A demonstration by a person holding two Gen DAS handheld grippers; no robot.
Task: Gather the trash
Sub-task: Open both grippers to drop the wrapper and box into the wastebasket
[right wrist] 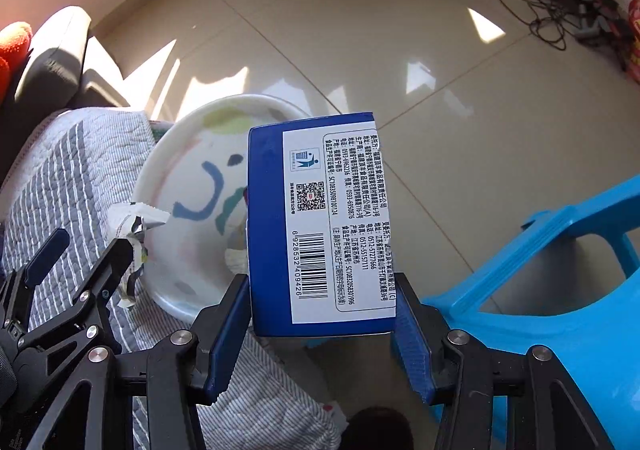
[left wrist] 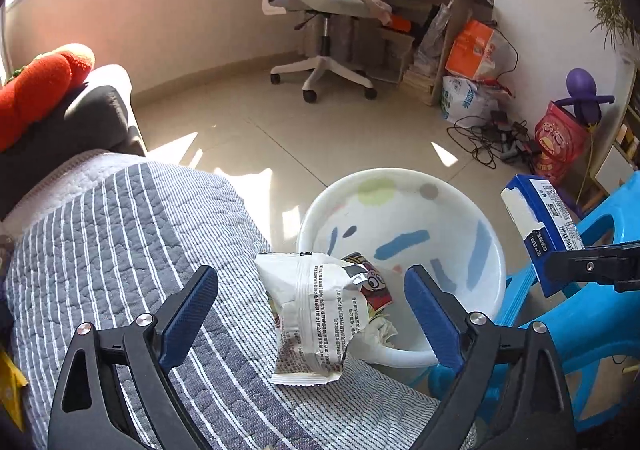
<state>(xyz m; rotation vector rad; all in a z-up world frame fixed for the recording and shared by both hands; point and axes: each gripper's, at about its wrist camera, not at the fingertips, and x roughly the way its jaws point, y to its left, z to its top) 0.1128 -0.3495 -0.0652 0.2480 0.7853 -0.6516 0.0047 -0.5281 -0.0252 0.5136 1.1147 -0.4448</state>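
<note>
Crinkled white printed snack wrapper (left wrist: pixel 316 314): lies flat, at 9 o'clock of white round plastic bin (left wrist: pixel 404 186). Blue rectangular cardboard box (right wrist: pixel 320 222): upright, label facing camera.

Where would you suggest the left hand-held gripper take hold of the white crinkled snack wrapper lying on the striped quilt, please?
Grip the white crinkled snack wrapper across its puffed middle, coming straight forward and down over the striped quilt. It already lies between the open left hand-held gripper fingers, its long seam pointing away, so they probably close on its narrow width.
</note>
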